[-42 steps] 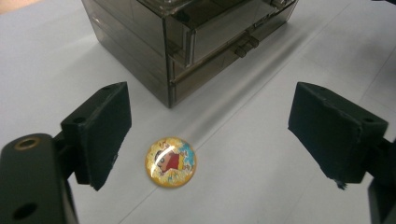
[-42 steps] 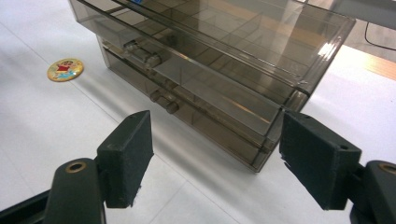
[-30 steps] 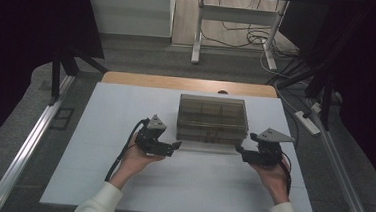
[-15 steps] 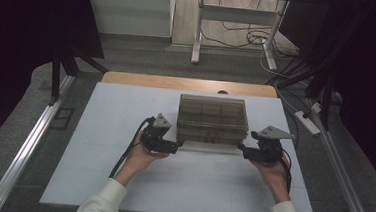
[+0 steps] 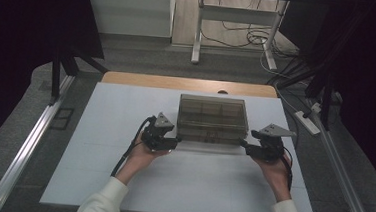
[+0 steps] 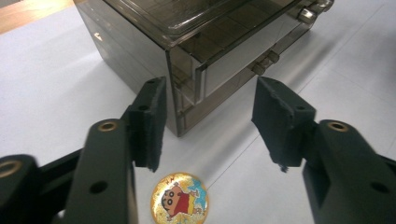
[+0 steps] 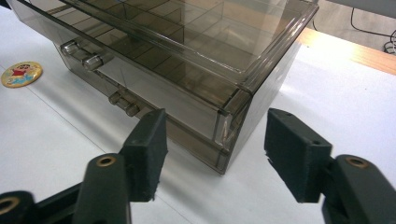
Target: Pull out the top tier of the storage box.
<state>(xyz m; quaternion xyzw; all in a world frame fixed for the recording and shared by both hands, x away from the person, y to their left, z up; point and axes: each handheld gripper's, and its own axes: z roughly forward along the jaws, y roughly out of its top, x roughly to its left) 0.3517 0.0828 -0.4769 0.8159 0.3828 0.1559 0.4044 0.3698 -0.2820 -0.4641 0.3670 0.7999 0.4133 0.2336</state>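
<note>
Flanking drawer box (image 5: 212,118) (corners): tongs (image 5: 173,143)

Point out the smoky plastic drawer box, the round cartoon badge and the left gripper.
drawer box (image 5: 212,112): high view, on its clear lid.
cartoon badge (image 6: 180,198): left gripper view, on the printed face.
left gripper (image 6: 208,119): left gripper view, midway between its open jaws.

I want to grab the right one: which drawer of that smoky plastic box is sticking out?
The top drawer of the box: its front stands proud of the drawer below.
</note>
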